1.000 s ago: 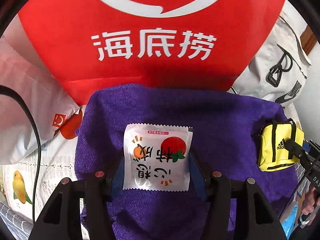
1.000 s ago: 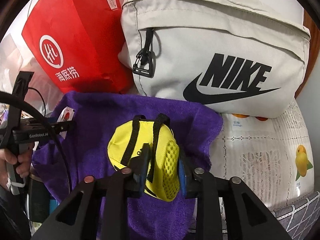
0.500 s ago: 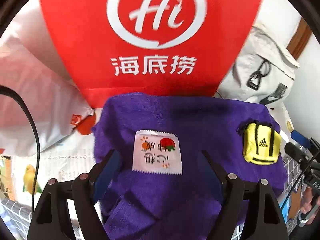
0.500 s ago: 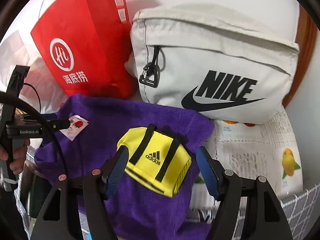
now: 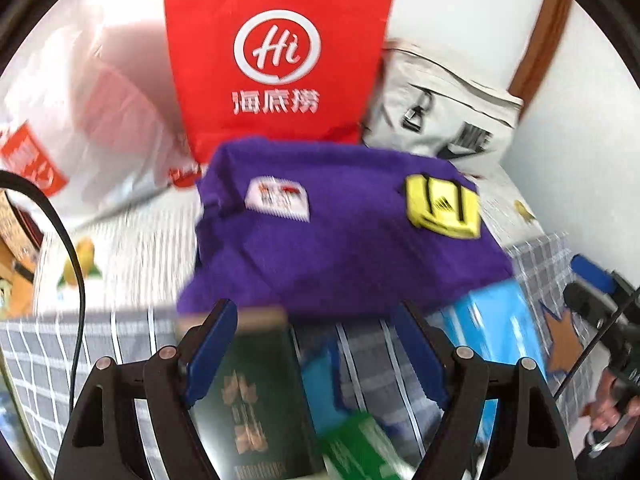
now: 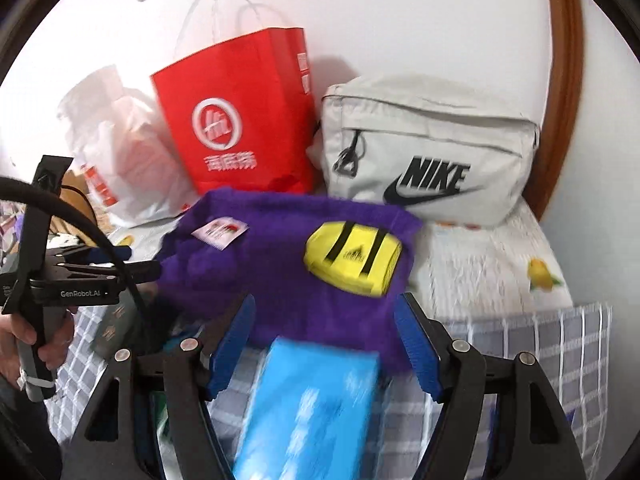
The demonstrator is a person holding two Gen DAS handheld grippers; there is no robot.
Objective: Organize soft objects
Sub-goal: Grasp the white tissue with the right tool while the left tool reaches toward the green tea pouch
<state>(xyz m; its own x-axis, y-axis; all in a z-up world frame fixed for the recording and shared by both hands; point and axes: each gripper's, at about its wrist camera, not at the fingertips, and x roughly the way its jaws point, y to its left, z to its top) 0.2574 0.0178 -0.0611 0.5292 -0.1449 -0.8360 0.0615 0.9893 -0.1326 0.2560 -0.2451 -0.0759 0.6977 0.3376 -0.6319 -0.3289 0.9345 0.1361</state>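
Yellow pouch [image 6: 352,258] on purple towel [image 6: 288,280], beyond right claw [image 6: 326,346], still spreading, empty; left claw [image 5: 316,354] spread, empty

The left black two-finger tongs with blue pads [image 5: 316,354] stand wide apart at the six o'clock edge of the left wrist view, nothing pressed between the pads. The right black tongs with blue pads [image 6: 326,348] point forward and down, their jaws opening, no pad pressing anything. In the right wrist view a hand [image 6: 24,336] at nine o'clock grips the handle of the left tongs. In the left wrist view, at four o'clock, another hand [image 5: 612,412] holds the right tongs' handle.
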